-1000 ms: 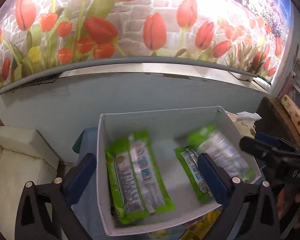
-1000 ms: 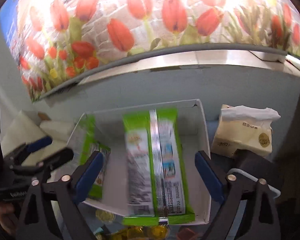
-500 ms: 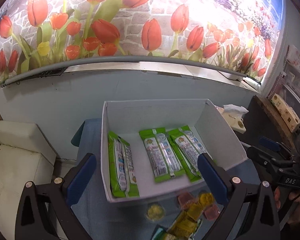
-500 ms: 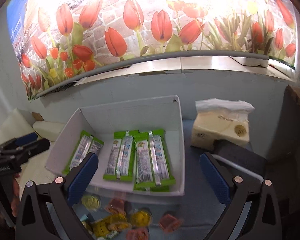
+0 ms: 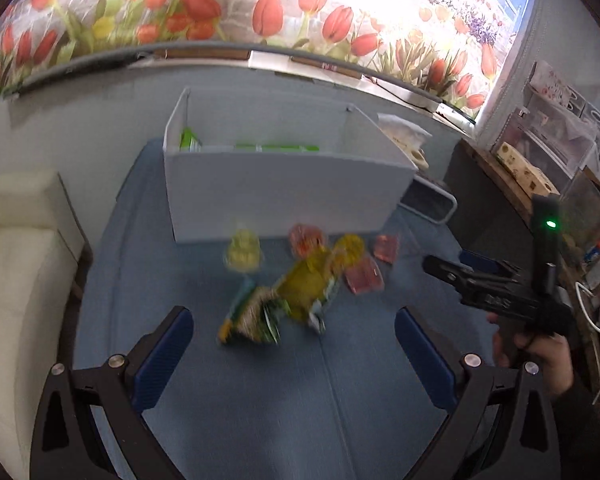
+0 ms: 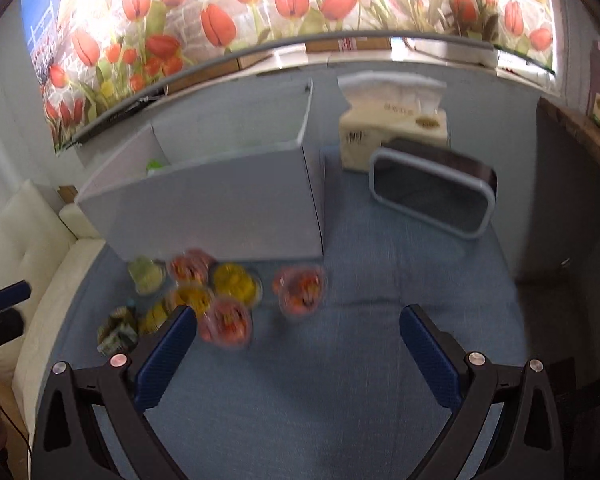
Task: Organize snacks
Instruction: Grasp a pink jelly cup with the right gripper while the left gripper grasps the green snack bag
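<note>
Green snack packets (image 5: 276,147) are seen lying inside the white box (image 5: 284,192) on the table (image 5: 340,400). Loose jelly cups (image 6: 300,290) are scattered just before it. The left gripper (image 5: 294,360) and right gripper (image 6: 296,356) are held with jaws wide apart, empty.

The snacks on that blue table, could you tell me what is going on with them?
A person is sorting snacks with two handheld grippers. Green snack packs already lie in the white box. Small jelly cups and a few packets sit loose on the blue table in front of the box. The left gripper and right gripper are both open and empty, hovering above the table near the pile.
</note>
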`<state>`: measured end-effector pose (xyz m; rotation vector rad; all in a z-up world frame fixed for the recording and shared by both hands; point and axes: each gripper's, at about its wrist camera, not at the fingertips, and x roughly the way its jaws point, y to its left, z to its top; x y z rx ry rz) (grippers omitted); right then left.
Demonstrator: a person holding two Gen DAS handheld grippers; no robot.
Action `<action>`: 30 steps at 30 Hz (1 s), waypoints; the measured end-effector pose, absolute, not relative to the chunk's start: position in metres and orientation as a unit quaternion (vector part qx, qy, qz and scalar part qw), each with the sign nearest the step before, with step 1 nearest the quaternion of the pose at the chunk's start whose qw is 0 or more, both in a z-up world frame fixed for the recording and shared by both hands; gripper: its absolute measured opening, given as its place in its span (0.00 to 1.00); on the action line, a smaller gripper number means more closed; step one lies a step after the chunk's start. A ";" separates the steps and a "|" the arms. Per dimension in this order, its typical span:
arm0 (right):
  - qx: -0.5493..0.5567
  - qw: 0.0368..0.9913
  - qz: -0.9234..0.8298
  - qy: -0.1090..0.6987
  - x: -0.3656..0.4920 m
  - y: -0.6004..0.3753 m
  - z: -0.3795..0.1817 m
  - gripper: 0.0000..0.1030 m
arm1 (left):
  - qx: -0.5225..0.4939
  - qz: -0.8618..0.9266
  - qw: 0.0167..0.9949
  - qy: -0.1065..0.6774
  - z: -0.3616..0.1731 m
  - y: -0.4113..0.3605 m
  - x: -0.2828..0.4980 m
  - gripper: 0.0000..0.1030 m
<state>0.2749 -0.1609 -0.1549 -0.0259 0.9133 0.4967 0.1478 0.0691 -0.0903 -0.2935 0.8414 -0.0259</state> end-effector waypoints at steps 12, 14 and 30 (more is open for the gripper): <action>-0.028 0.863 0.226 0.450 0.319 -0.135 -0.194 0.80 | -0.166 0.011 0.890 0.425 -0.112 0.074 0.100 1.00; -0.034 0.857 0.224 0.463 0.327 -0.132 -0.201 0.67 | -0.165 0.015 0.889 0.428 -0.114 0.076 0.099 1.00; -0.054 0.866 0.268 0.419 0.279 -0.143 -0.177 0.49 | -0.102 0.039 0.886 0.451 -0.142 0.077 0.155 1.00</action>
